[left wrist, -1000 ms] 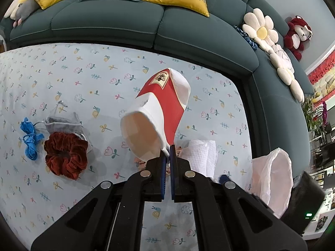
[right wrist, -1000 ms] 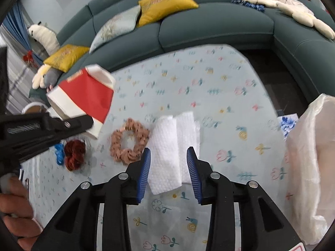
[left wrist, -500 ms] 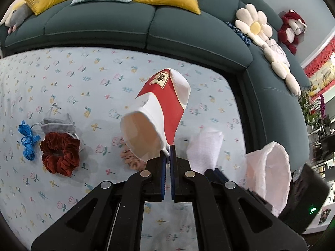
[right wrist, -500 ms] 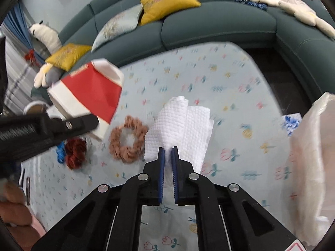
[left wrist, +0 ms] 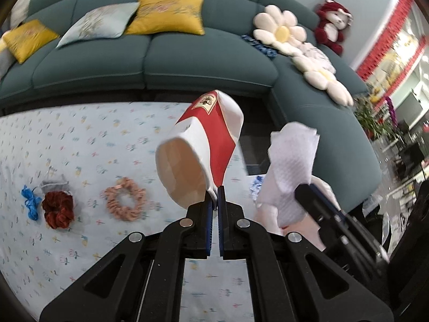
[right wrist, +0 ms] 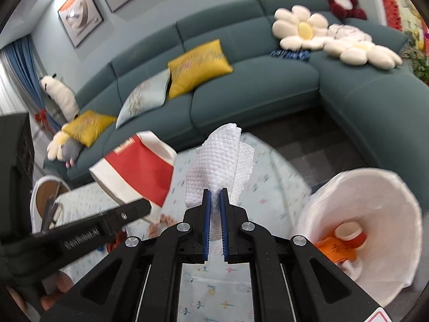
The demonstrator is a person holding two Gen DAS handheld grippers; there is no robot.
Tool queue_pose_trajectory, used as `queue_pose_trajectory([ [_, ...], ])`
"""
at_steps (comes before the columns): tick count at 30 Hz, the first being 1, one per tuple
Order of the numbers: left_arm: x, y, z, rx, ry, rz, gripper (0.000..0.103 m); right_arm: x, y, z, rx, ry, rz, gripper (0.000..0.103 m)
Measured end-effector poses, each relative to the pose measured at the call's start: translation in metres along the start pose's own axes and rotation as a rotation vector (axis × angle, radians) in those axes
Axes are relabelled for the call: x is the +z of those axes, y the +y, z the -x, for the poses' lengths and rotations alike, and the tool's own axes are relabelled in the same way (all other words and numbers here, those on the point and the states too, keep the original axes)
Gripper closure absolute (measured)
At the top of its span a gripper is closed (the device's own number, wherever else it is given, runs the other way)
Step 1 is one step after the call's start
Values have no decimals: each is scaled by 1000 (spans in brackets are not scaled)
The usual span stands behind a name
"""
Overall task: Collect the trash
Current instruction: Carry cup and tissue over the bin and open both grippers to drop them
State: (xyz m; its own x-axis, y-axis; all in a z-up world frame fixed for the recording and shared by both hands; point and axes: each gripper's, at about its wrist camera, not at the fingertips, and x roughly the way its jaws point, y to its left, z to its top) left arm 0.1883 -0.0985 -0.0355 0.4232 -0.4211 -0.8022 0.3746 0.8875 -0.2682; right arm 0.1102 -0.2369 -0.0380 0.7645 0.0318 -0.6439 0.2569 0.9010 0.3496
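A home living room: big teal corner sofa (right wrist: 254,80) with yellow cushions (right wrist: 198,65), flower-shaped pillows (right wrist: 301,28) and a red teddy bear (left wrist: 331,25); framed pictures (right wrist: 80,13) on the wall, blue curtain (right wrist: 18,61), floral tablecloth (left wrist: 80,139).

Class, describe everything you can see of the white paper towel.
The white paper towel is a soft, dimple-embossed sheet, folded and crumpled. The right hand-held gripper pinches its lower end, so it stands upright in the air above the flowered tablecloth. Its top edge is ragged. Nothing else touches it; the white bag gapes open beside it.
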Motion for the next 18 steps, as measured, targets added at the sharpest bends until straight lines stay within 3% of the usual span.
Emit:
queue_pose_trajectory([
  [7,-7,-61,14,-49,-14,-107,100,16,-38,54,-44,-93,-40,96],
  [18,-28,-138,19,-110,-11,-251,100,13,-88,101,-113,-159,-100,96],
])
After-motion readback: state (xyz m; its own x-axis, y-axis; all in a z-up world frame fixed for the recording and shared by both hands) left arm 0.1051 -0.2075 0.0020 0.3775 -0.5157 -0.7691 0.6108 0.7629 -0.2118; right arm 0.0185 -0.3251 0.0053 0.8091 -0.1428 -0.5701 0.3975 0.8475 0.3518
